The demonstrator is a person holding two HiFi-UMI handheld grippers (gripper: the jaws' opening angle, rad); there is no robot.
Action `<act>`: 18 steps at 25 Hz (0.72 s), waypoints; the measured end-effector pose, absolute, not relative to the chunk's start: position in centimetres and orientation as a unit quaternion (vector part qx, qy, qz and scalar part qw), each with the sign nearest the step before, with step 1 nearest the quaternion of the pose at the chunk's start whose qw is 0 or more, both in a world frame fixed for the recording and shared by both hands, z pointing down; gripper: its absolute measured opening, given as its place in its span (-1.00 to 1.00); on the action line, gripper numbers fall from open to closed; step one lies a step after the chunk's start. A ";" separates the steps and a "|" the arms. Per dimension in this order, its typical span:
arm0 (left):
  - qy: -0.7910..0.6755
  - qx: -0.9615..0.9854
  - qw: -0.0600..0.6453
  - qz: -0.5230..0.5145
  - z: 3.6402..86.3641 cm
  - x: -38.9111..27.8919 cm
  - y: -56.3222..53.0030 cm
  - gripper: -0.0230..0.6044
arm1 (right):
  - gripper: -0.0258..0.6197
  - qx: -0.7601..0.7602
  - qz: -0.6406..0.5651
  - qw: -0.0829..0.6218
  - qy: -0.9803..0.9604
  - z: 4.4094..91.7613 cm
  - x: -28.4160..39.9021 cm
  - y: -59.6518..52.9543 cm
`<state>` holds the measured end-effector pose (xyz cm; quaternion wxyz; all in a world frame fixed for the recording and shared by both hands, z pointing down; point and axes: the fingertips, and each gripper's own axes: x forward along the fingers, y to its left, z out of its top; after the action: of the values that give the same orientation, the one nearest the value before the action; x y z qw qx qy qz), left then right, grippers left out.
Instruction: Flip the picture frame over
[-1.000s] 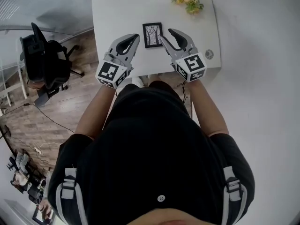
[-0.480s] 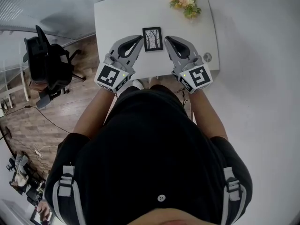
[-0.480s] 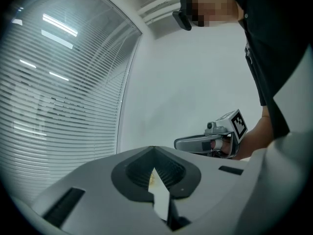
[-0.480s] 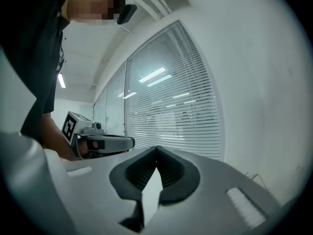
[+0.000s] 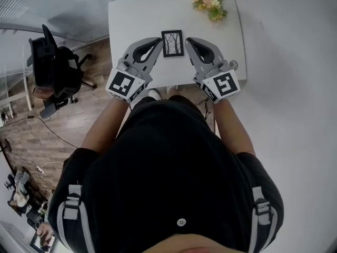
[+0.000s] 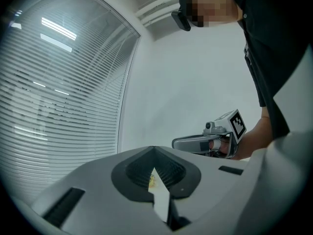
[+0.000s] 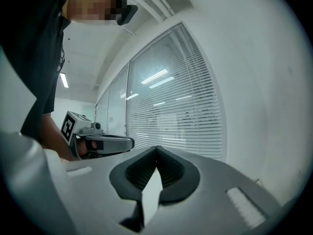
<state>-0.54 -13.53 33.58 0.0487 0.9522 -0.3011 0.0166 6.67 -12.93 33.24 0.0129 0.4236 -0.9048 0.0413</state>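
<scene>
A small black picture frame [image 5: 172, 42] lies flat on the white table [image 5: 131, 20] with its tree picture facing up. In the head view my left gripper [image 5: 158, 40] hovers just left of the frame and my right gripper [image 5: 188, 40] just right of it, both above the tabletop and apart from the frame. In the left gripper view the left gripper [image 6: 154, 148] has its jaws meeting at the tips with nothing between them. The right gripper [image 7: 156, 147] is shut the same way and empty. Each gripper view looks level across the room and shows the other gripper, not the frame.
A bunch of flowers [image 5: 210, 3] lies at the table's far right corner. A small round object [image 5: 234, 65] sits by the right gripper near the table edge. A black office chair [image 5: 52, 67] stands on the wooden floor to the left. Window blinds [image 7: 171, 116] fill the side wall.
Both grippers have lifted a little off the table towards the head camera and stay on either side of the frame. The frame has not moved.
</scene>
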 end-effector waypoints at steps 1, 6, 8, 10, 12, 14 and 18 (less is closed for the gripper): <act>-0.301 0.952 0.050 0.017 33.5 -0.5 -13.4 -0.91 | -0.89 0.423 0.041 0.014 -0.905 33.2 6.6 -12.9; -0.301 0.952 0.048 0.019 33.1 -0.6 -13.3 -0.91 | -0.89 0.418 0.032 0.019 -0.908 32.8 6.2 -12.8; -0.302 0.952 0.047 0.013 33.2 -0.7 -13.4 -0.91 | -0.89 0.417 0.032 0.019 -0.908 32.8 6.0 -12.8; -0.302 0.952 0.045 0.008 33.1 -0.8 -13.6 -0.91 | -0.89 0.417 0.033 0.019 -0.908 32.9 6.0 -12.9; -0.303 0.952 0.042 0.012 33.0 -0.9 -13.7 -0.91 | -0.89 0.416 0.032 0.021 -0.909 32.8 5.8 -12.9; -0.303 0.952 0.040 0.013 33.1 -1.1 -13.7 -0.91 | -0.89 0.415 0.032 0.023 -0.909 32.9 5.7 -12.9; -0.308 0.950 0.049 0.013 33.5 -1.2 -13.9 -0.91 | -0.89 0.414 0.033 0.023 -0.910 33.2 5.6 -13.2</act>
<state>-1.22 -13.93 33.49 0.0488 0.9502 -0.3077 0.0127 5.63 -13.21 33.16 0.0226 0.4135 -0.9096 0.0326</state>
